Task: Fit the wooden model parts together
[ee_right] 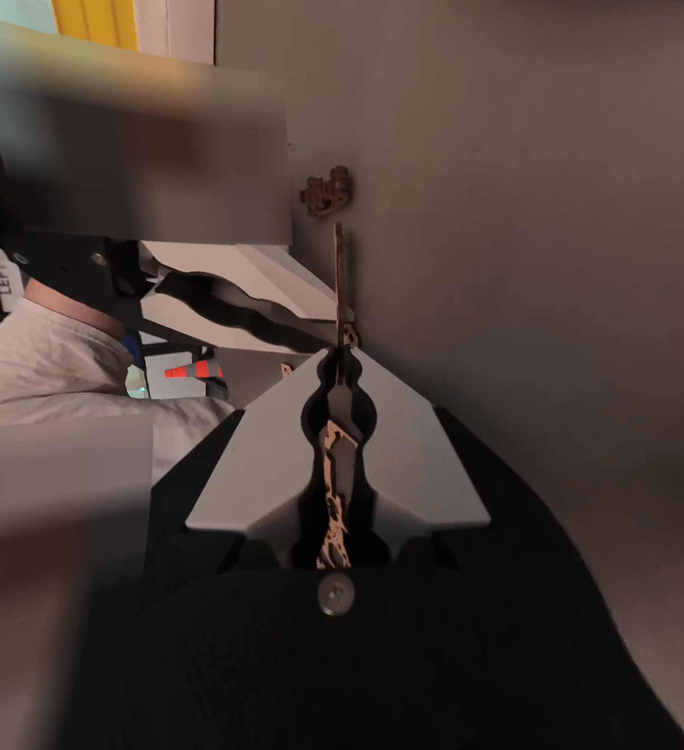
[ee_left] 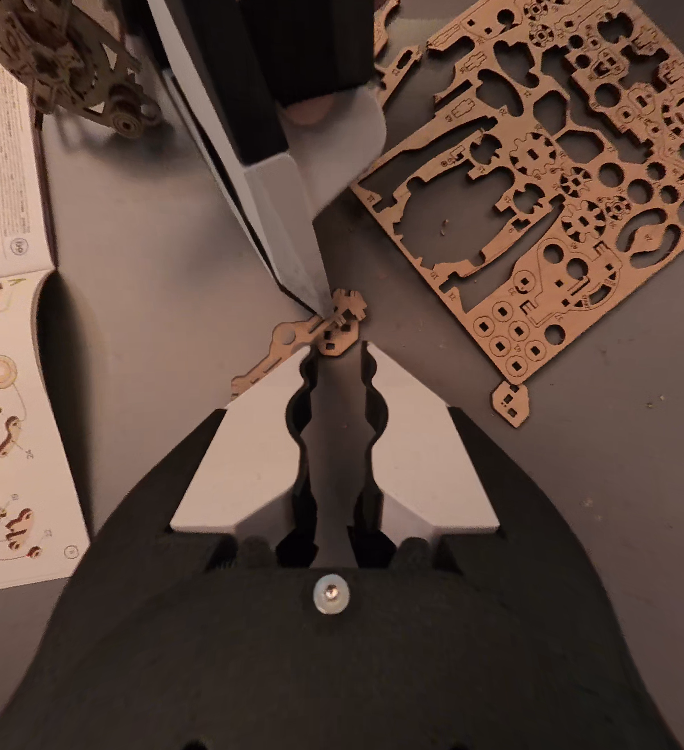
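Observation:
My right gripper (ee_right: 340,354) is shut on a long thin wooden strip (ee_right: 339,280), seen edge-on and standing against the grey table. In the left wrist view this gripper (ee_left: 323,313) comes down from the top and pinches the strip (ee_left: 287,337) near a small wooden plate with square holes (ee_left: 338,339) and a toothed piece (ee_left: 351,302). My left gripper (ee_left: 338,350) is open and empty, its tips just short of the small plate. It also shows in the right wrist view (ee_right: 328,330), reaching in from the left.
A laser-cut wooden parts sheet (ee_left: 555,182) lies at the right, with a small loose piece (ee_left: 510,404) by its corner. An open instruction booklet (ee_left: 7,365) lies at the left, a half-built wooden model (ee_left: 68,61) at the top left. A small dark wooden piece (ee_right: 328,190) lies beyond the strip. My two grippers' fingertips are within a few centimetres of each other.

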The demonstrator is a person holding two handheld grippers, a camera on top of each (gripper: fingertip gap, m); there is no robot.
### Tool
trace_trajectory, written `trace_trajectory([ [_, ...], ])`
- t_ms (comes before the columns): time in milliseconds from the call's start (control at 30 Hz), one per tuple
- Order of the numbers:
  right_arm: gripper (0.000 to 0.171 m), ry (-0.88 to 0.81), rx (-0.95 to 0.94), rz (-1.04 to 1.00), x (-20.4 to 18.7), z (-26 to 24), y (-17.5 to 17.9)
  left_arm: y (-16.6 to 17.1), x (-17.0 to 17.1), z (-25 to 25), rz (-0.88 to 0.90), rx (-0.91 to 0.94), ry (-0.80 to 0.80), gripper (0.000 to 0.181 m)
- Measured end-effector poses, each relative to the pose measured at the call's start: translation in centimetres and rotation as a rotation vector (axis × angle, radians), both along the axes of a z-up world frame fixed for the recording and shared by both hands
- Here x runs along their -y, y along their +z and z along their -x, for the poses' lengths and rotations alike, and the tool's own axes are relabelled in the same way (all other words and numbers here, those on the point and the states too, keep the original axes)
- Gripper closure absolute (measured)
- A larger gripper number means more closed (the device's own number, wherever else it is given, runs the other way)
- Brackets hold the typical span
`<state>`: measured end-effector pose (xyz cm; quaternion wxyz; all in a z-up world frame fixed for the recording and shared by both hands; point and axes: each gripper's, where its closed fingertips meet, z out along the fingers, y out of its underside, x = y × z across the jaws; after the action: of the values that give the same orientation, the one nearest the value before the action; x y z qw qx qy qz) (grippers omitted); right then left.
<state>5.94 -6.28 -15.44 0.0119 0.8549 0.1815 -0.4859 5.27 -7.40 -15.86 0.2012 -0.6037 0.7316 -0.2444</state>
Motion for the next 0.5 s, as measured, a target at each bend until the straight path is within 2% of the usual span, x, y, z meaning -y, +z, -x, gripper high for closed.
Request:
trace_trajectory([
  [33,0.17,-0.019,-0.003,-0.002,-0.1,-0.2,0.2,-0.1,-0.2,-0.1,-0.021,0.001,0.008,0.166],
  [500,0.169,-0.117,0.044,-0.057,0.5,-1.2,-0.5,-0.6,-0.3,-0.7,-0.153,-0.012,0.067,0.172],
])
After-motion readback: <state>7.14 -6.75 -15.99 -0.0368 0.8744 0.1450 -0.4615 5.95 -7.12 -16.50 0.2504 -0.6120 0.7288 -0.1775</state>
